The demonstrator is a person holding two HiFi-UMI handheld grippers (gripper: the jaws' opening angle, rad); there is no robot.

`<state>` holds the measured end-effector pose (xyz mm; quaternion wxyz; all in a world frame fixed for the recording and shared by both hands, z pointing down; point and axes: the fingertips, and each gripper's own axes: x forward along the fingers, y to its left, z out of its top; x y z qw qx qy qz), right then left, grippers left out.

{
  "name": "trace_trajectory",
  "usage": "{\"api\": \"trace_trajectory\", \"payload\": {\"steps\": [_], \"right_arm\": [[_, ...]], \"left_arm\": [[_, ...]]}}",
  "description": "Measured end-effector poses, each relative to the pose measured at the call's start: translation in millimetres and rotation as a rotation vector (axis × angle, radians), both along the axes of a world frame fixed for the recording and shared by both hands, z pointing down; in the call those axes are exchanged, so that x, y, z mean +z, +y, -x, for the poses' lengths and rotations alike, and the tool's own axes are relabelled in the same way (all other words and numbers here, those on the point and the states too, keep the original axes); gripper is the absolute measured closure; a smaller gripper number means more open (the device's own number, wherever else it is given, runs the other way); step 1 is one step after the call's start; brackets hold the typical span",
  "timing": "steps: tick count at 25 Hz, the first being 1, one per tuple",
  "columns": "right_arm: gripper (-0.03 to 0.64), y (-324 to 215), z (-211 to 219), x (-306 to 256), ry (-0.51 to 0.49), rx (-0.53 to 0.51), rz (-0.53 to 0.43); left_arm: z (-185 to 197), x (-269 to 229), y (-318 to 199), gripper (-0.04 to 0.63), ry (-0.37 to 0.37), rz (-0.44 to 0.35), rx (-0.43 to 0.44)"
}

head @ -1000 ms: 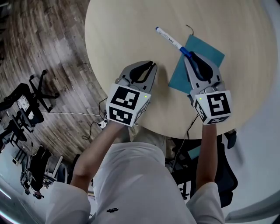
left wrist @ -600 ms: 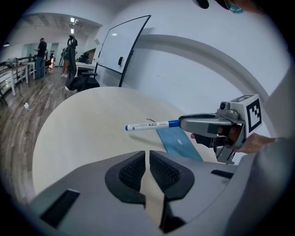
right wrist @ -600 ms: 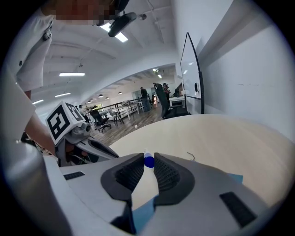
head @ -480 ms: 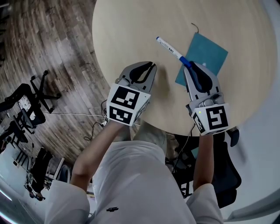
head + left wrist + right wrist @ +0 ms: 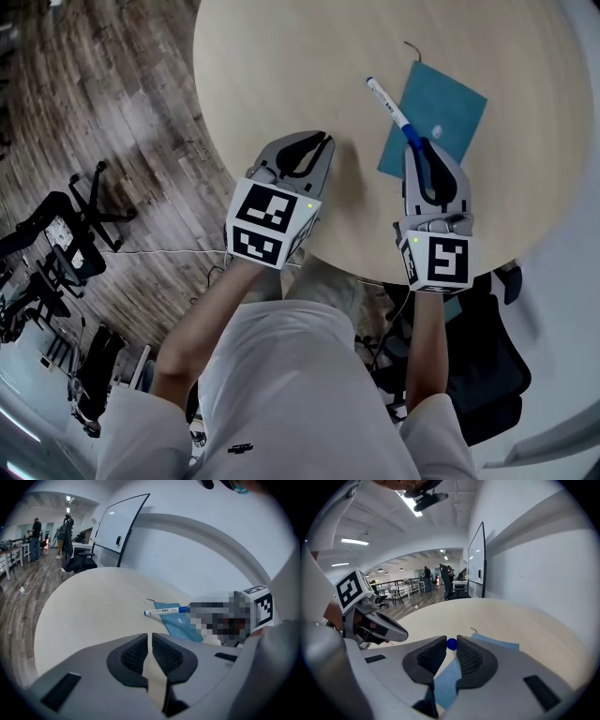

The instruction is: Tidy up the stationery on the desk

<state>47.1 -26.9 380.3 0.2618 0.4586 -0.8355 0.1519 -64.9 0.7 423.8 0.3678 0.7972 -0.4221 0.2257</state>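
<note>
Between the jaws of the right gripper sits the blue-capped end of a slim white plastic pen. The jaws are clamped on it, and the white barrel juts out ahead of the tips. Just beyond and to the right of that gripper lies a flat teal rectangular notebook with a thin dark cord trailing from its far corner. The barrel crosses over its left edge. Off to the left, well apart from both items, the left gripper has its jaws together with nothing between them, poised over the bare part of the round pale wooden tabletop.

By my reading the tidying has barely begun. One item is gripped but not yet put anywhere, and the notebook lies untouched. Both still need a final place, and no holder, case or tray shows in any view.

From above, the jaws hide most of the cap, and the right gripper view shows only its rounded blue end. That gripper also covers the notebook's near corner. Whether the pen is clear of the notebook I cannot tell. Its printed label is too small to read.
</note>
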Motion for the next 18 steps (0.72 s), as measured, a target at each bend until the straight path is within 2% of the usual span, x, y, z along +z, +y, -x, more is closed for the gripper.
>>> {"api": "trace_trajectory", "payload": {"steps": [9, 18], "right_arm": [[0.531, 30.3, -16.1, 11.9, 0.071, 0.19, -0.018], [0.529, 45.0, -5.4, 30.0, 0.052, 0.341, 0.041]], "left_arm": [[-19.6, -7.3, 15.6, 0.552, -0.004, -0.012, 0.087], [-18.4, -7.2, 21.7, 0.552, -0.005, -0.011, 0.147]]}}
